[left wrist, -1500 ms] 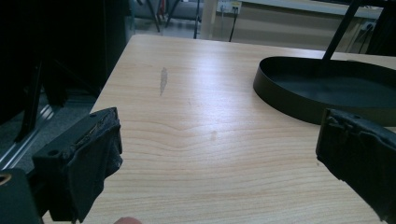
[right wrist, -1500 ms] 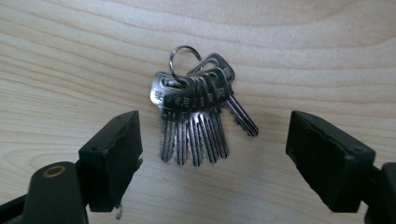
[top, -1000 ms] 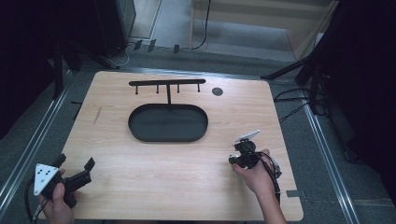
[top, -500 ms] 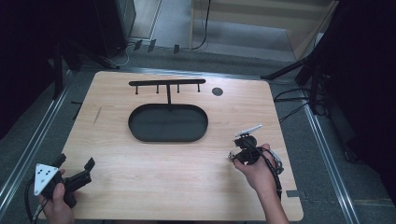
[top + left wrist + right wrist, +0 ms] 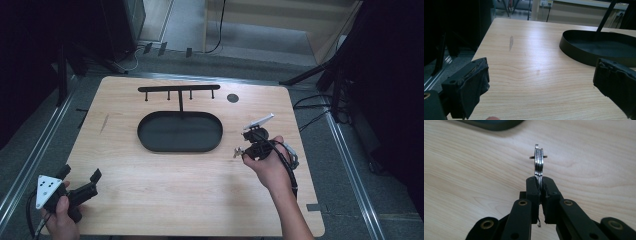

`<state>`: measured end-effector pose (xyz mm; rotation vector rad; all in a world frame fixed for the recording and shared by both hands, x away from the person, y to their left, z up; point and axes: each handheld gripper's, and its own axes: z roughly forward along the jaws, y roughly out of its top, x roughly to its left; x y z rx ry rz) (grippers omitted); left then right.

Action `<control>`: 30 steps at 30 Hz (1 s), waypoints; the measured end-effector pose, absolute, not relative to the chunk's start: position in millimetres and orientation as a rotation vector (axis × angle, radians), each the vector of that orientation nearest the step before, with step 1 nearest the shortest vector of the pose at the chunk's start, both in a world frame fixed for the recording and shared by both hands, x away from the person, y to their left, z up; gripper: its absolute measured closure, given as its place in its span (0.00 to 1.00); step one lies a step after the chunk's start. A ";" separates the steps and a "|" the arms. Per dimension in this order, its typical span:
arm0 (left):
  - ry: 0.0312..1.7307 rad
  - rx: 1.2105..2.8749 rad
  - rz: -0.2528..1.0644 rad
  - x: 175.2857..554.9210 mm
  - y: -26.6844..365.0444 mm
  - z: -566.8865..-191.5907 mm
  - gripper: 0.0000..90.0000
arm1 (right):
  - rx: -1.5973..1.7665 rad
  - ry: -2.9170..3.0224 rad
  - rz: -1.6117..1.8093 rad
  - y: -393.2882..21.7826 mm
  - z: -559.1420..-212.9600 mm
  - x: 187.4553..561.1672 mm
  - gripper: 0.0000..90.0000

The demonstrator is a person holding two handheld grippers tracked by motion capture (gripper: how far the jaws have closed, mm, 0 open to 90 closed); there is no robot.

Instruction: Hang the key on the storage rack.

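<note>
My right gripper (image 5: 240, 151) is held above the table, right of the black oval tray (image 5: 150, 144). It is shut on a small bunch of flat metal pieces that look like keys (image 5: 539, 161), seen edge-on and sticking out past the pads of the right gripper (image 5: 541, 182). The keys (image 5: 237, 151) hang clear of the wood. At the table's near left corner my left gripper (image 5: 80, 173) stands open in a hand. Nothing lies between the jaws of the left gripper (image 5: 541, 82), which point across bare wood toward the tray (image 5: 576, 51).
A black rack with several small hooks (image 5: 179, 89) rises behind the tray. A dark round disc (image 5: 232, 98) lies at the back right. A grey scuff (image 5: 511, 41) marks the wood on the left. Metal rails run along both sides of the table.
The right gripper has lifted off the table with the keys in it and drifted slightly away from the person. The left gripper has stayed put.
</note>
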<state>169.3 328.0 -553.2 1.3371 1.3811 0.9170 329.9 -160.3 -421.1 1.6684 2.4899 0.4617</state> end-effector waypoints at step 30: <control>1.380 1.338 0.899 170.5 328.9 -553.1 0.01 | 1.551 2.495 0.539 -85.2 -345.9 381.7 0.95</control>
